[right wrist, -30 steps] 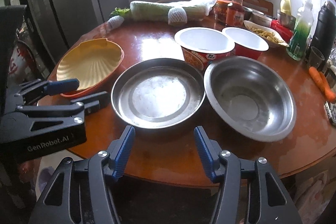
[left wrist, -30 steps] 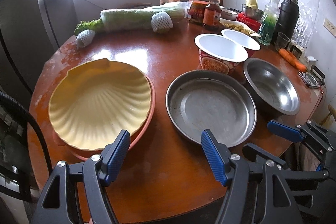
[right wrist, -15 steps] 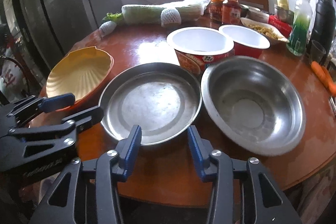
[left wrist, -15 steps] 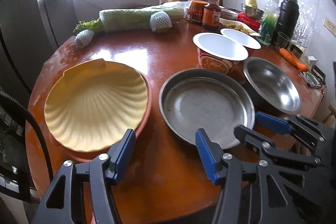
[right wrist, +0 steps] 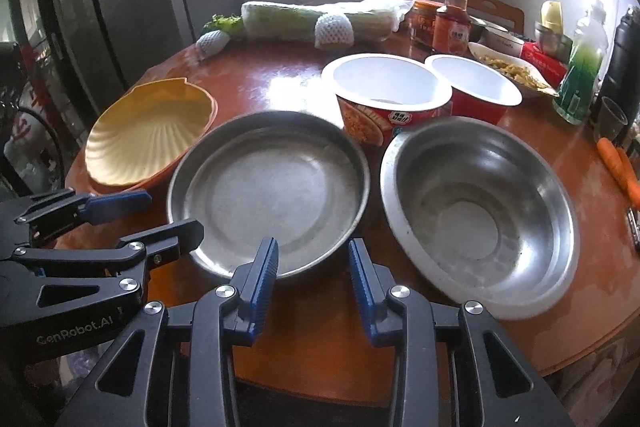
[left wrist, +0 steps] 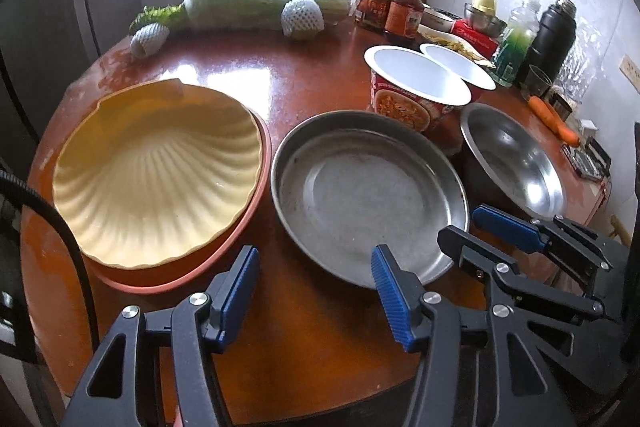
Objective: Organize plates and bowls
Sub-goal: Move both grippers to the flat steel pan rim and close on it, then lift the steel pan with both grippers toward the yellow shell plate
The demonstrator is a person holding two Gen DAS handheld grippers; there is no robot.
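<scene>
A yellow shell-shaped dish [left wrist: 156, 171] [right wrist: 148, 131] sits in an orange plate [left wrist: 256, 195] at the table's left. A shallow steel plate [left wrist: 368, 195] [right wrist: 268, 187] lies in the middle, with a deeper steel bowl [left wrist: 516, 163] [right wrist: 476, 211] to its right. Two paper noodle bowls [right wrist: 384, 87] [left wrist: 416, 83] stand behind them. My left gripper [left wrist: 312, 267] [right wrist: 156, 215] is open over bare table between the orange plate and the steel plate. My right gripper [right wrist: 312, 255] [left wrist: 472, 227] straddles the steel plate's near right rim, its jaws closing, the pads apart from the metal.
Along the back of the round wooden table [left wrist: 320, 339] lie a wrapped cabbage [left wrist: 264, 7], netted fruit [left wrist: 302, 17], sauce jars and a bottle [left wrist: 406, 13]. A green bottle [right wrist: 580, 79], a black flask [left wrist: 554, 35] and carrots [right wrist: 624, 167] crowd the right edge.
Both grippers have narrowed their jaws. The right gripper has moved in to the steel plate's rim, and the dishes now look closer in both views.
</scene>
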